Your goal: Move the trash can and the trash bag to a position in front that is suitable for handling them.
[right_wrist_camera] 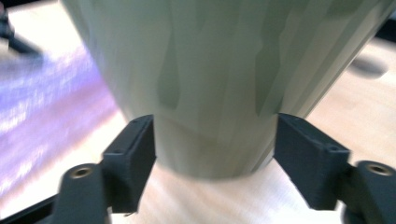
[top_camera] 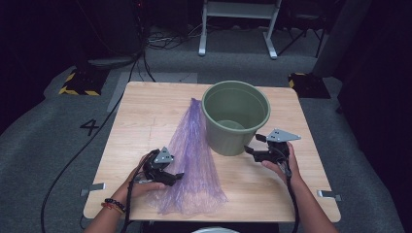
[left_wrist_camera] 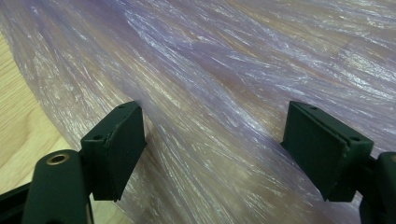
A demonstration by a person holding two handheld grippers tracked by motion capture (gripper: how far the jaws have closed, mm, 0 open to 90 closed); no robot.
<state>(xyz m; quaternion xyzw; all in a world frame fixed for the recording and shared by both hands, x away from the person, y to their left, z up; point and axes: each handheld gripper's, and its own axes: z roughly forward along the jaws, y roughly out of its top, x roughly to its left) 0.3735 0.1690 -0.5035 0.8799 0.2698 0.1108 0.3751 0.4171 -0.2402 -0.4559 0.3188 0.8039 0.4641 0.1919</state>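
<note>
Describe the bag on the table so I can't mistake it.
On the wooden table, look just left of the green bucket. The bag lies flat there, narrow at the far end and fanning wide toward the near edge. It is the one thin, crinkled, see-through purple thing, beside the left gripper.

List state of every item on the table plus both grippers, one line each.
green bucket: upright, open top, standing on the table, nothing visible inside.
purple plastic bag: lying flat and crinkled, spread wider toward the near edge, beside the bucket.
left gripper: jaws open, over the bag, not clamped.
right gripper: jaws open, either side of the bucket's base; contact unclear.
wooden table: level, bearing both.
</note>
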